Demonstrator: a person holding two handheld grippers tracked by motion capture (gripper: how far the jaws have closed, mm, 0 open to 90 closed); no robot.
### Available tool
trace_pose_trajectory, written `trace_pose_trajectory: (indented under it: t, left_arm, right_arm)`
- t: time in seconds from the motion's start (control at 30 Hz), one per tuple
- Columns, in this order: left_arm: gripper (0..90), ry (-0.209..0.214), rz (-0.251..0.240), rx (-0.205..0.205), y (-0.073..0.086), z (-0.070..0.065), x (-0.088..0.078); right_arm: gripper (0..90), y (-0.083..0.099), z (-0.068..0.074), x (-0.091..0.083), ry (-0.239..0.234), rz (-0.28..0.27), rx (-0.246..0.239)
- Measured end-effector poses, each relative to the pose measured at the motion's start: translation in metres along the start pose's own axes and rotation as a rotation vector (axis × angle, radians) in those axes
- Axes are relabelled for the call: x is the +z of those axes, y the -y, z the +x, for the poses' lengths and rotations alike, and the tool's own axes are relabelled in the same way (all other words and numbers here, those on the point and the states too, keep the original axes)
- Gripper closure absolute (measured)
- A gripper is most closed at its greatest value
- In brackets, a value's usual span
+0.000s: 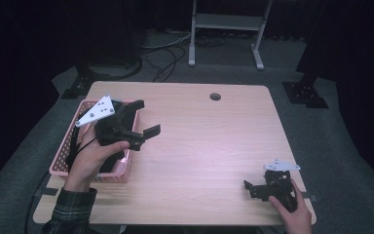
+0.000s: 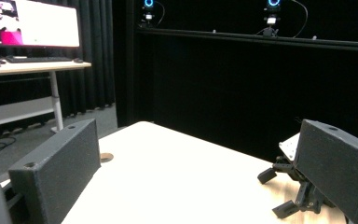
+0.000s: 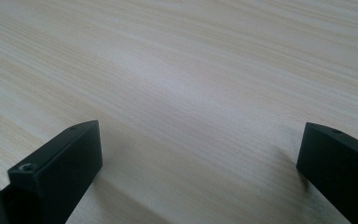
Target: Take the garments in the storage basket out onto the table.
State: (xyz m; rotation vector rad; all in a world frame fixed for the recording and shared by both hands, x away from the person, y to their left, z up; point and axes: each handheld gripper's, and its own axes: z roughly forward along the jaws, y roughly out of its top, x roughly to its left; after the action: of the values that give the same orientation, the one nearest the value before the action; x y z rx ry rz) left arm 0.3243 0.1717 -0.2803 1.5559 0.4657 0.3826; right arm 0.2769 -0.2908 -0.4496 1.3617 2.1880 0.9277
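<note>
Left hand-held gripper hung spread wide, empty, over pink basket at counter 9 o'clock. Right hand-held gripper gaped empty, low at 5 o'clock. Risk: left jaws catching basket rim, tipping it off counter edge.

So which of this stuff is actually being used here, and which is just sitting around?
In use:
left tongs, open, held up over the basket's edge
right tongs, open, low over the table
pink basket, dark contents I cannot identify
wooden table

Just about:
metal stand behind the table
monitor on a side desk
</note>
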Motion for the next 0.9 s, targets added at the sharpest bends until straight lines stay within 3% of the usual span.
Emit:
trace_pose_trajectory:
  t: [0.6,0.9]
  left_arm:
    - [0.0,-0.071,0.025,0.033,0.002,0.016,-0.016]
    - [0.0,-0.105,0.024,0.03,0.003,0.025,-0.027]
  right_arm:
    - [0.0,0.0,0.0,0.0,0.0,-0.001,-0.001]
    - [0.0,0.0,0.0,0.0,0.0,-0.001,-0.001]
